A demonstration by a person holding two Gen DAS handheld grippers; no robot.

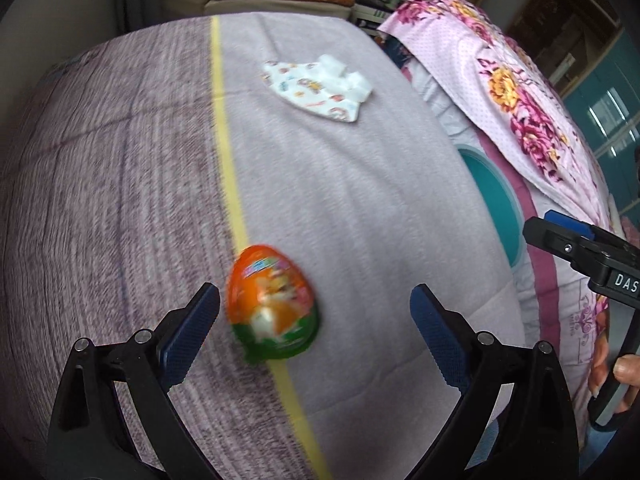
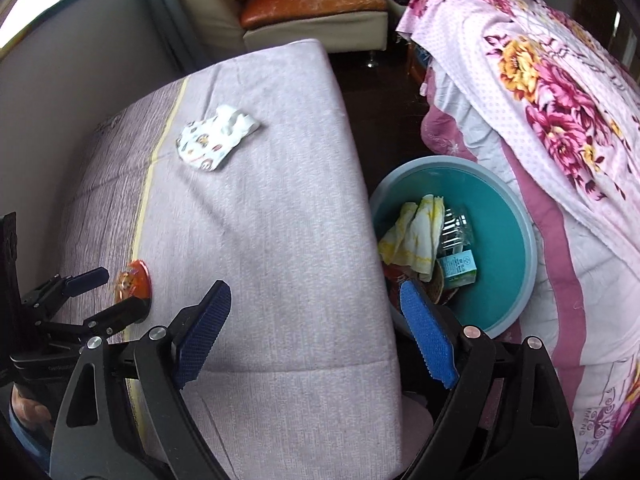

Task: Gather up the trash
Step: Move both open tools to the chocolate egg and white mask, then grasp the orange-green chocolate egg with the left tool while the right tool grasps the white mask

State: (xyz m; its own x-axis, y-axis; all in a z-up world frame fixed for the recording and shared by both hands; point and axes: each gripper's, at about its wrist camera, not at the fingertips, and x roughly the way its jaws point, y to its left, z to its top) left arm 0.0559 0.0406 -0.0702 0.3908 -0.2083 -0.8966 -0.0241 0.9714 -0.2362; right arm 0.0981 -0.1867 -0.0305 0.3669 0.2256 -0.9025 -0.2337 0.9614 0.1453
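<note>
The left gripper [image 1: 316, 312] hangs over the lilac bed cover [image 1: 360, 200] with its jaws spread wide, and the one orange-and-green egg-shaped wrapper [image 1: 274, 304] lies on the cover between them, nearer the left-hand jaw, right on the yellow stripe [image 1: 224, 140]; the blur hides whether that jaw touches it. Straight ahead of these jaws, well apart, lies one patterned white cloth piece [image 1: 316, 90] with a crumpled white tissue [image 1: 348, 76] on its far edge. The right gripper [image 2: 316, 324] is also wide open and holds nothing; its left-hand jaw sits over the cover, its right-hand jaw past the bed's edge, just over the near rim of the single teal basin [image 2: 500, 216] on the floor. In the basin, ahead of that jaw, lie one yellow-white rag [image 2: 420, 232], one clear plastic container [image 2: 456, 228] and one small green carton [image 2: 458, 266]. A flowered pink quilt [image 2: 560, 100] rises to the right of the basin, and a leather sofa [image 2: 312, 0] stands beyond the bed.
</note>
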